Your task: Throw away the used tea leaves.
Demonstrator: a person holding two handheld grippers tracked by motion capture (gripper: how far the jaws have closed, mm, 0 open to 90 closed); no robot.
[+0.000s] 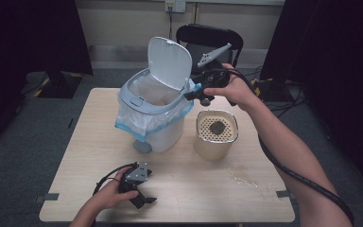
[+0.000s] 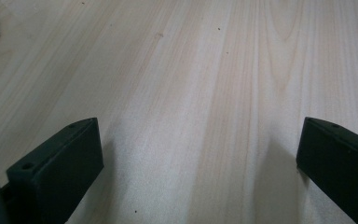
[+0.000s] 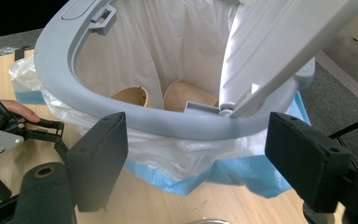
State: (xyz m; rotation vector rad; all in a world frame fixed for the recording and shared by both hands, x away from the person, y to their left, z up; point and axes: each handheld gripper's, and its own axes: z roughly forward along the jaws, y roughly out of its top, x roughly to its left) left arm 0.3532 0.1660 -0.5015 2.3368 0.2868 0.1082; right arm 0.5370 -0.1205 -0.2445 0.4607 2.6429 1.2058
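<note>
The right hand-held gripper [image 1: 192, 94] hovers with jaws spread and empty at the far right rim of the grey-white plastic bin [image 1: 153, 111], its lid [image 1: 169, 62] upright. Inside the white liner [image 3: 168, 42] lie two brown paper cups [image 3: 186, 95] (partly hidden by the rim). Right of the bin stands a beige perforated-top canister [image 1: 216, 134]. The left hand-held gripper [image 1: 141, 201] rests spread on the pale wooden bench [image 1: 75, 142], near left.

High view overhead; tool views close; share bin [image 1: 156, 101].
</note>
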